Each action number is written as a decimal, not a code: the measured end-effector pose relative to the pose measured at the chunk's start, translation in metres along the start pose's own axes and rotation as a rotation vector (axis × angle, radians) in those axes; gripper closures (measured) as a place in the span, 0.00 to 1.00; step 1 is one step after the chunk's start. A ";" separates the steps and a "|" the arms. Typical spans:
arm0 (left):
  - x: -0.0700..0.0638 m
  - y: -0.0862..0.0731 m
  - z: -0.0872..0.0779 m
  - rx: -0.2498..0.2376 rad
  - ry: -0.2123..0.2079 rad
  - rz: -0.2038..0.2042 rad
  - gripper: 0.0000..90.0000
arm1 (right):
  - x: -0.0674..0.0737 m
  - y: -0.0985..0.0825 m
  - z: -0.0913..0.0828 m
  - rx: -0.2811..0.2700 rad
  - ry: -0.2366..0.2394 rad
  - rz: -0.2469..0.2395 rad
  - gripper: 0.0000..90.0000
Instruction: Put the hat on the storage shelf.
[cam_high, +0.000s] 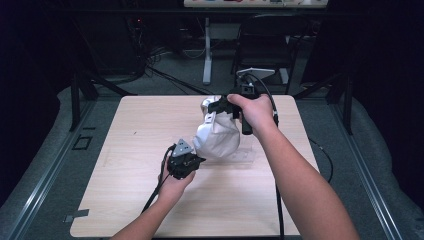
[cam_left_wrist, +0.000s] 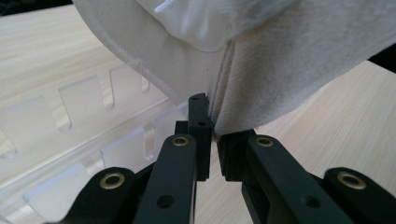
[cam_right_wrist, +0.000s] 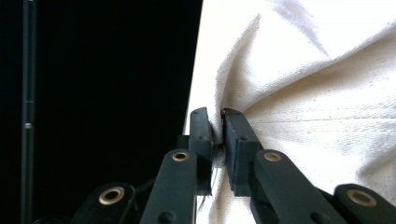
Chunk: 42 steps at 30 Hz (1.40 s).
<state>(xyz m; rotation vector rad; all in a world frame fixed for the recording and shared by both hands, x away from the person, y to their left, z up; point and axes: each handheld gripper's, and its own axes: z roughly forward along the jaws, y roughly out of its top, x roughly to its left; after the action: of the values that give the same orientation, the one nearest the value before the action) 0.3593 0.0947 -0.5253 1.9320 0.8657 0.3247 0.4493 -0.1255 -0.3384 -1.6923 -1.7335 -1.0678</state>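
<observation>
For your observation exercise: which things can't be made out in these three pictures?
- Clear slotted piece: cut off by the left gripper view's edge, partly under the cloth.
- Left gripper jaw tips: in the high view, hidden by its own body.
- Cloth's full shape: cropped in the right gripper view; right gripper pinches a fold.

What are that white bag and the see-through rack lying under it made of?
The white bag looks like woven cotton or canvas: matte, off-white, with a stitched seam and soft folds where the left gripper and right gripper pinch it. The see-through rack looks like clear acrylic, glossy with cut slots, though it could be another hard plastic.
</observation>
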 end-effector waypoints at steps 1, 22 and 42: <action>0.001 -0.001 0.001 -0.002 0.000 -0.003 0.95 | -0.001 0.000 0.001 -0.001 -0.011 -0.001 0.92; 0.001 -0.011 0.000 0.017 -0.007 -0.040 0.81 | -0.010 -0.004 0.004 -0.003 -0.075 -0.028 0.86; 0.037 -0.041 -0.072 -0.011 0.064 -0.068 0.60 | 0.006 -0.020 -0.021 -0.050 -0.126 -0.117 0.71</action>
<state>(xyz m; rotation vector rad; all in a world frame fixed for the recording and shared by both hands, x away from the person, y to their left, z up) 0.3285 0.1799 -0.5294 1.8859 0.9669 0.3517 0.4255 -0.1375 -0.3256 -1.7403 -1.9205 -1.0846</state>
